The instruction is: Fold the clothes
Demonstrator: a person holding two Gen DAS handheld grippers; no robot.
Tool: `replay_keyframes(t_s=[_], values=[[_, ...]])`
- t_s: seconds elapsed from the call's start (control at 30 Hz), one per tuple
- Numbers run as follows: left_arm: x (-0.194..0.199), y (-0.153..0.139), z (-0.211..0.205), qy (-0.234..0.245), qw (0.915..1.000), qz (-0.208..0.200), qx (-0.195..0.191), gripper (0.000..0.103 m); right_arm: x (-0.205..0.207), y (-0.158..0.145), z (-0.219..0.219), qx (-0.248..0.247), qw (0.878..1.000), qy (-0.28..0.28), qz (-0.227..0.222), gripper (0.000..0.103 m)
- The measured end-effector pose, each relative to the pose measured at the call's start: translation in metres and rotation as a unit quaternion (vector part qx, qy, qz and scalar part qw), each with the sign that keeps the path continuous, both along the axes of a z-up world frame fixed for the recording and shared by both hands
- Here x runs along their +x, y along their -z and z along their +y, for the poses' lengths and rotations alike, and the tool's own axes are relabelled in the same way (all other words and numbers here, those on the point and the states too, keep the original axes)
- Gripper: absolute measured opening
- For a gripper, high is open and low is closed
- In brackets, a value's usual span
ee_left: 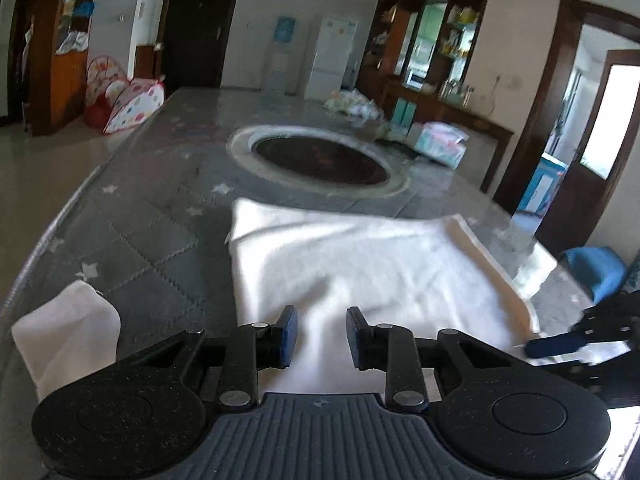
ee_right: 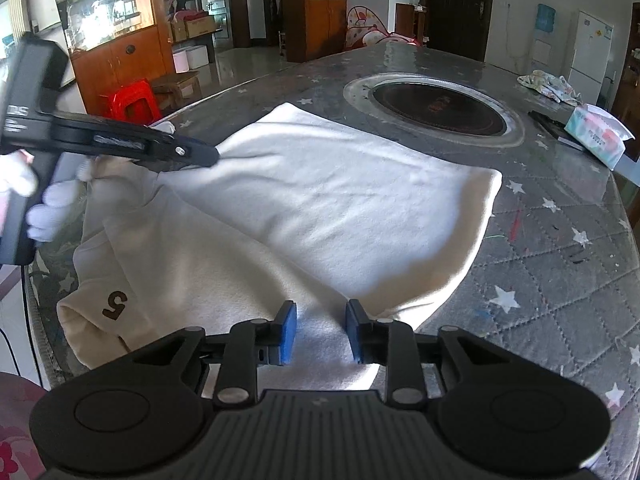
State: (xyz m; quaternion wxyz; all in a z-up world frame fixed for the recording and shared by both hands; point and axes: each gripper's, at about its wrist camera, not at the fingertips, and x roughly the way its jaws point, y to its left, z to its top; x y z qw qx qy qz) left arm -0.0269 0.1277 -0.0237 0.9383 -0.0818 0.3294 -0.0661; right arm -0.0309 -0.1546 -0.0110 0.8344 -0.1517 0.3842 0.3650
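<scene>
A cream-white garment point(ee_right: 320, 208) lies spread on the grey star-patterned table point(ee_right: 560, 280), with a sleeve bearing a dark "5" point(ee_right: 116, 304) at its near left. It also shows in the left wrist view point(ee_left: 360, 264). My left gripper point(ee_left: 322, 334) is open just above the garment's near edge, nothing between its blue pads. My right gripper point(ee_right: 320, 330) is open above the garment's near edge, also empty. The left gripper shows from the side in the right wrist view point(ee_right: 200, 154), over the garment's left edge. A right fingertip point(ee_left: 556, 346) shows in the left wrist view.
A round dark hotplate point(ee_right: 436, 108) is set in the table beyond the garment. A tissue pack point(ee_right: 596, 136) and a crumpled cloth point(ee_right: 548, 84) lie at the far right. A white cloth piece point(ee_left: 68, 332) sits at the table's near left edge. A blue chair point(ee_left: 596, 272) stands beside the table.
</scene>
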Motion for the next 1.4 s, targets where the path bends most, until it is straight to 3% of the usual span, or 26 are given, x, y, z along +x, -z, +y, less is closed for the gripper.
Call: replay_keyframes(t_s=[0.1, 0.3, 0.53, 0.7, 0.9, 1.07, 1.23, 1.4], values=[[0.003, 0.009, 0.006, -0.017, 0.9997, 0.009, 0.014, 0.023, 0.001, 0.000, 0.000, 0.002, 1.000, 0.000, 0.003, 0.027], [0.011, -0.002, 0.013, -0.042, 0.9986, 0.011, 0.031, 0.022, 0.001, 0.001, -0.003, 0.010, 1.000, 0.000, 0.009, 0.031], [0.054, -0.009, 0.005, -0.023, 0.9994, 0.014, 0.023, 0.023, 0.003, 0.002, -0.004, 0.018, 1.000, -0.003, 0.013, 0.034], [0.090, 0.001, 0.010, -0.029, 0.9989, 0.037, 0.007, 0.023, 0.005, 0.002, -0.007, 0.025, 0.999, -0.004, 0.020, 0.034], [0.113, 0.005, 0.019, -0.059, 0.9978, 0.028, 0.011, 0.022, 0.007, 0.003, -0.009, 0.034, 0.999, -0.003, 0.024, 0.034], [0.096, -0.013, 0.039, -0.081, 0.9967, 0.002, 0.008, 0.023, 0.007, 0.003, -0.009, 0.031, 0.999, -0.005, 0.023, 0.034], [0.047, -0.039, 0.090, -0.149, 0.9883, -0.028, 0.014, 0.032, 0.005, 0.002, -0.007, 0.025, 0.999, -0.007, 0.019, 0.035], [-0.004, -0.037, 0.124, -0.200, 0.9794, -0.016, 0.024, 0.034, 0.004, 0.003, -0.004, 0.021, 1.000, -0.007, 0.016, 0.038]])
